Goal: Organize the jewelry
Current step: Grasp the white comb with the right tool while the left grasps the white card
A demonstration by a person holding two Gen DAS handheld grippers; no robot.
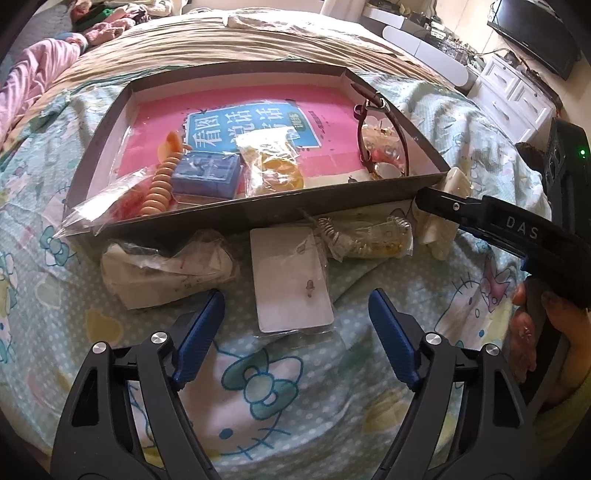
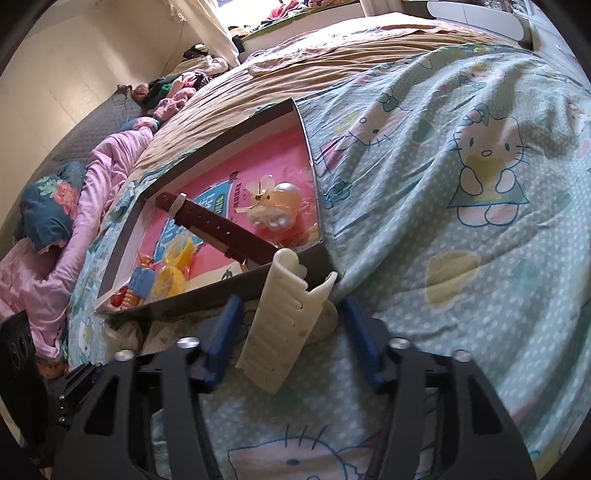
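Observation:
A shallow dark box [image 1: 229,216] with a pink book inside lies on the bed. It holds a blue case [image 1: 207,173], an orange bead string [image 1: 160,184], a bagged yellow piece [image 1: 275,170] and a dark red strap [image 1: 384,122]. Before the box lie a bagged white card [image 1: 290,280], a crumpled bag [image 1: 162,266] and a bagged chain [image 1: 365,236]. My left gripper [image 1: 297,332] is open just short of the card. My right gripper [image 2: 291,332] is open around a cream hair claw [image 2: 284,317] beside the box corner [image 2: 325,254]. The claw also shows in the left wrist view [image 1: 443,221].
The bed has a Hello Kitty sheet [image 2: 480,184] and a tan blanket [image 1: 236,44] beyond the box. Pink bedding [image 2: 55,266] lies at the left. A white dresser [image 1: 513,96] and a dark screen [image 1: 535,33] stand at the far right.

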